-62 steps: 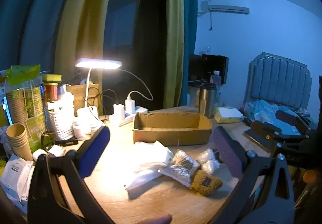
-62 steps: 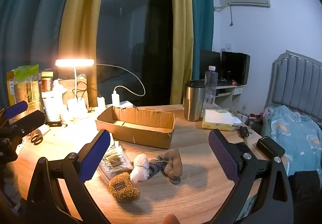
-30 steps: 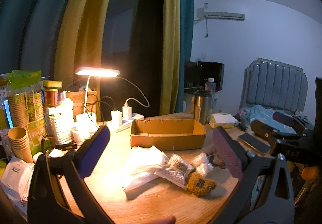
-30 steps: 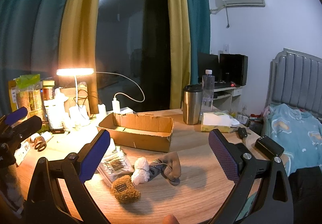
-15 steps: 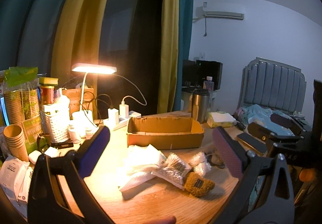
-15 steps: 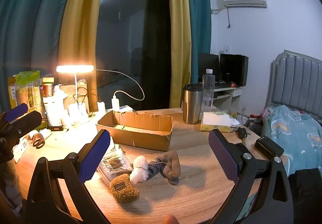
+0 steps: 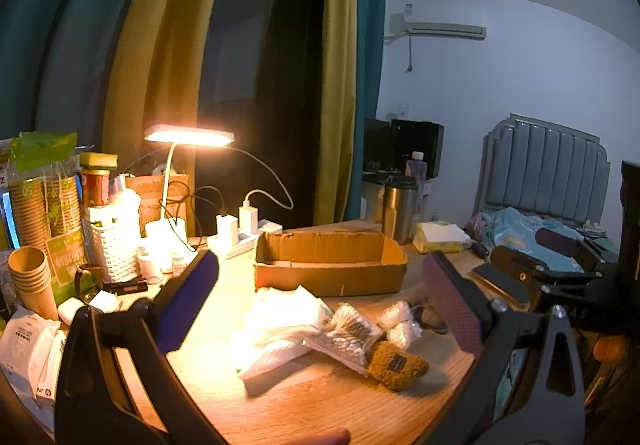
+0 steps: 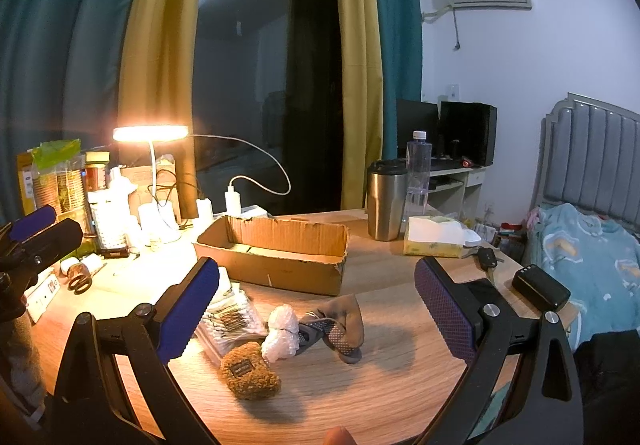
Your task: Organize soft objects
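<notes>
- Left wrist view: my left tongs (image 7: 320,297) hang above the wooden table (image 7: 304,401) with the jaws spread wide and nothing between them, tilted slightly down toward the pile.
- Between my two left fingers lie the soft things: a heap of white plastic bags (image 7: 280,329) toward the left finger, a clear pack of cotton swabs (image 7: 348,333) at the middle, two small bubble-wrap bundles (image 7: 398,323) toward the right finger, and a brown fuzzy pouch (image 7: 396,365) nearest me.
- A grey sock (image 7: 430,317) peeks out just beside the right finger's pad.
- Beyond the pile, ahead of the fingertips, sits the open cardboard box (image 7: 328,265); I can see nothing inside it.
- Off past the right finger my other tongs (image 7: 560,257) show, held level over the table's far edge.
- Right wrist view: my right tongs (image 8: 316,305) are likewise released, jaws wide apart, gripping nothing, held above the table and aimed toward the box.
- Between these fingers the brown fuzzy pouch (image 8: 250,369) lies nearest me, the bubble-wrap bundles (image 8: 282,333) touching it, the grey sock (image 8: 340,325) at the middle, and the cotton swabs (image 8: 230,321) just beside the left finger.
- The cardboard box (image 8: 276,257) stands ahead of the fingertips, apart from the pile.
- A fingertip (image 8: 338,437) shows at the lower edge.
</notes>
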Tool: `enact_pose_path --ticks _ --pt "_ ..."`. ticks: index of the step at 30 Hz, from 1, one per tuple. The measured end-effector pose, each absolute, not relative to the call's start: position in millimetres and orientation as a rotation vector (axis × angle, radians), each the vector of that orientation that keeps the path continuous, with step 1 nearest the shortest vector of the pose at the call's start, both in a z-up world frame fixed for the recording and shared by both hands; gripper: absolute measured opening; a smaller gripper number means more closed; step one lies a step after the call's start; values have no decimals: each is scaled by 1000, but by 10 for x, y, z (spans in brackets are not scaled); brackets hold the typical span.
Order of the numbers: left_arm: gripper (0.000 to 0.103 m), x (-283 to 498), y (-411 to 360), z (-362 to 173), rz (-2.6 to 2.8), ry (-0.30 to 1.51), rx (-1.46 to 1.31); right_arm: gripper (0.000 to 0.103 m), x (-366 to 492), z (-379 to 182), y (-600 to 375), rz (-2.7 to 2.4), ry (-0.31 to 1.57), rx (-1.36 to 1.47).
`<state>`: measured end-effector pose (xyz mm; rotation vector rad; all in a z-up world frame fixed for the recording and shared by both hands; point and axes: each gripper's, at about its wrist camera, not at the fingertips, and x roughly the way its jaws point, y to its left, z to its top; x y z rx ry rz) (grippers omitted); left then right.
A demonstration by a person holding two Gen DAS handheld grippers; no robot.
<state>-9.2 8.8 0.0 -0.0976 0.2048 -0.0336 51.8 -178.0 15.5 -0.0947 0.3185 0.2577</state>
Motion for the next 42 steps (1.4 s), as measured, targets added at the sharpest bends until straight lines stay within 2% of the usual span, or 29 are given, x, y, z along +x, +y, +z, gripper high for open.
enact_pose_path --ticks 42 --pt "102 25 168 -97 -1 236 -102 100 536 71 -1722 270 340 -107"
